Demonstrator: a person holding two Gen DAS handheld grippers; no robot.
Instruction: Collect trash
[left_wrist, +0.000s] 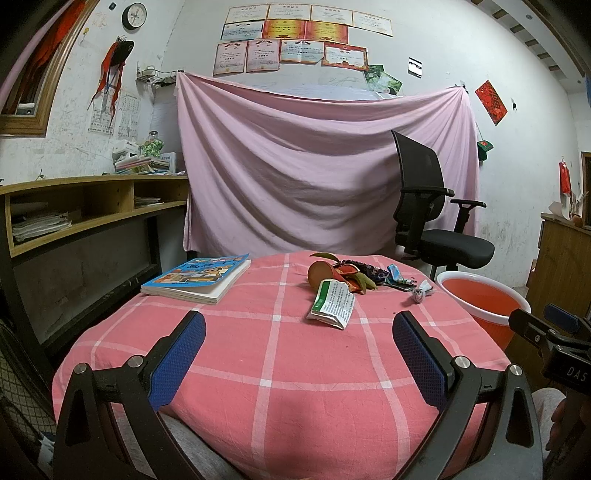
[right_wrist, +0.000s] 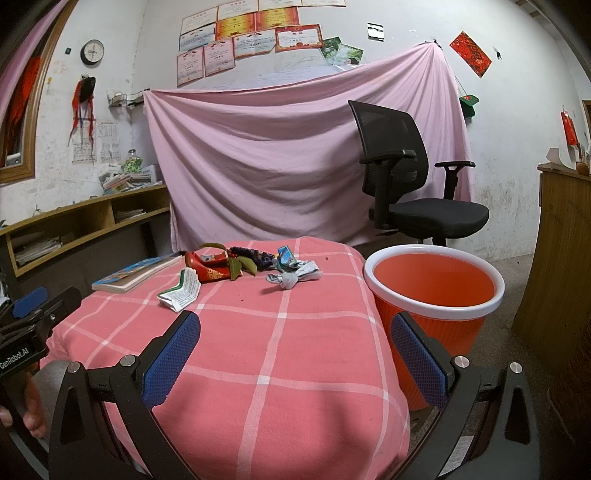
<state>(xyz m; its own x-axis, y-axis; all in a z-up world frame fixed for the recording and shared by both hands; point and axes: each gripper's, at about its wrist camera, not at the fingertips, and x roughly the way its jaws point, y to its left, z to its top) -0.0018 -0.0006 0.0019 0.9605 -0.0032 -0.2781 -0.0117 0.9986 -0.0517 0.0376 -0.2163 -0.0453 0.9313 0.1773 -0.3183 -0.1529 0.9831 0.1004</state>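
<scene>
A pile of trash lies at the far side of the table with the pink checked cloth (left_wrist: 280, 369): a green and white packet (left_wrist: 331, 303) (right_wrist: 180, 291), a red paper cup (left_wrist: 327, 274) (right_wrist: 207, 266) with green leaves, dark wrappers, and a crumpled grey scrap (right_wrist: 290, 279). An orange bin with a white rim (right_wrist: 436, 295) (left_wrist: 484, 310) stands right of the table. My left gripper (left_wrist: 299, 347) hovers open over the near part of the cloth, short of the packet. My right gripper (right_wrist: 295, 350) is open too, above the table's right edge beside the bin.
A blue picture book (left_wrist: 199, 277) lies on the table's far left corner. A black office chair (right_wrist: 406, 184) stands behind the bin before a pink sheet. A wooden shelf desk (left_wrist: 92, 210) runs along the left wall, a wooden cabinet (right_wrist: 561, 258) on the right.
</scene>
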